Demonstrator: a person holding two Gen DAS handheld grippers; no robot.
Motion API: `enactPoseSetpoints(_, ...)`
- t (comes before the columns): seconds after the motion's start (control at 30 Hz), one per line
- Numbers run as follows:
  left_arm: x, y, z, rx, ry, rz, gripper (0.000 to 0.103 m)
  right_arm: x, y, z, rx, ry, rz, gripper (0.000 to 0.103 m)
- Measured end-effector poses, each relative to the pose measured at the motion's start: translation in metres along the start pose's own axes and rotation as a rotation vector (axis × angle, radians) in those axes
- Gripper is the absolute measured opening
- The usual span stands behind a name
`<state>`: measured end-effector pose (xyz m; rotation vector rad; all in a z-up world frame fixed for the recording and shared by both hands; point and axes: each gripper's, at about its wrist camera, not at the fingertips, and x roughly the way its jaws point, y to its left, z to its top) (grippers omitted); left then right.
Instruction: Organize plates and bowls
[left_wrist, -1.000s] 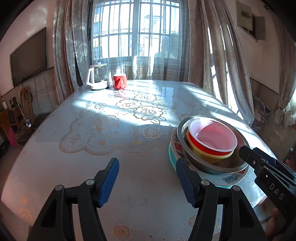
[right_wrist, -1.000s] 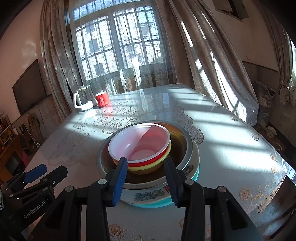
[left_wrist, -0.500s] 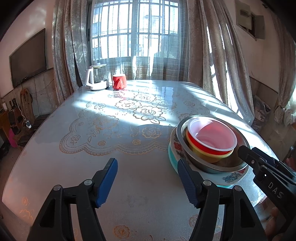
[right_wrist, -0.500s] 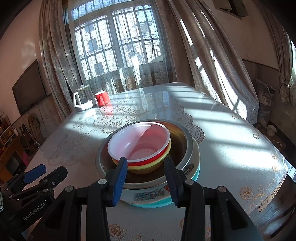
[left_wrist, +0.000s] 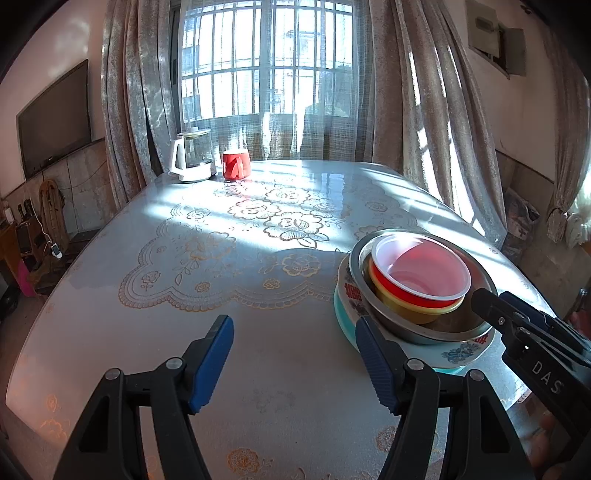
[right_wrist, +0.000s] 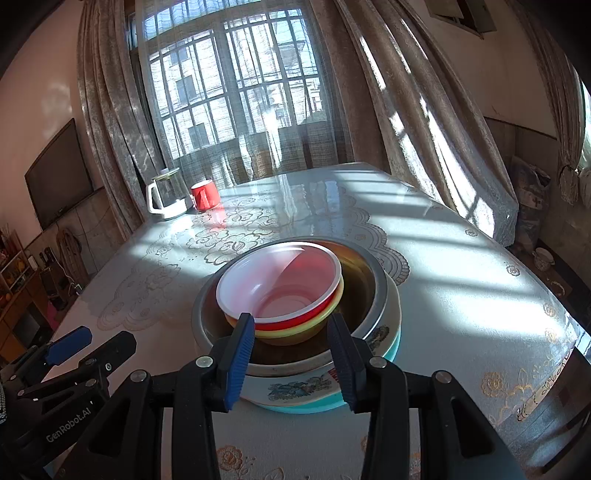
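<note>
A nested stack stands on the table near its front right. A red bowl with a white inside (left_wrist: 421, 273) (right_wrist: 284, 284) sits in a yellow bowl (left_wrist: 413, 312) (right_wrist: 295, 330). Both rest in a steel bowl (left_wrist: 406, 332) (right_wrist: 380, 280), on a patterned plate (left_wrist: 461, 350) (right_wrist: 295, 391) over a teal plate (left_wrist: 341, 317) (right_wrist: 303, 408). My right gripper (right_wrist: 291, 350) (left_wrist: 495, 297) hovers at the stack's near edge, open, gripping nothing. My left gripper (left_wrist: 295, 354) (right_wrist: 96, 341) stands open over bare tablecloth left of the stack.
A glass kettle (left_wrist: 192, 157) (right_wrist: 166, 197) and a red mug (left_wrist: 236, 165) (right_wrist: 205, 195) stand at the far end of the table (left_wrist: 258, 295). Curtains and a window lie behind. The table's edge runs close on the right of the stack.
The left gripper's jaws have spread slightly wider. Both hands and the stack have stayed put.
</note>
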<state>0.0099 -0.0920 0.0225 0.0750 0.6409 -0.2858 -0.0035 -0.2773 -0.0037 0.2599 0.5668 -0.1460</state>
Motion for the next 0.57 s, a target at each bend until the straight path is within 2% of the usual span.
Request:
enactPoseSetpoints(0.3,-0.0003,-0.0018,0.0004,0.004,-0.002,0.001,0.069,0.0005,0.0002,0.0002,0.001,0.002,0.001,0.042)
enactPoseSetpoints(0.4,-0.0027,-0.0026,0.0005,0.009,-0.025,0.001,0.069,0.0008,0.0009,0.0006,0.000,0.002,0.001,0.042)
enactPoseSetpoints(0.57,-0.0009,0.0017,0.0020,-0.003,-0.026,-0.019,0.069,-0.0039,-0.0032,0.0059,0.008,-0.028,0.014,0.042)
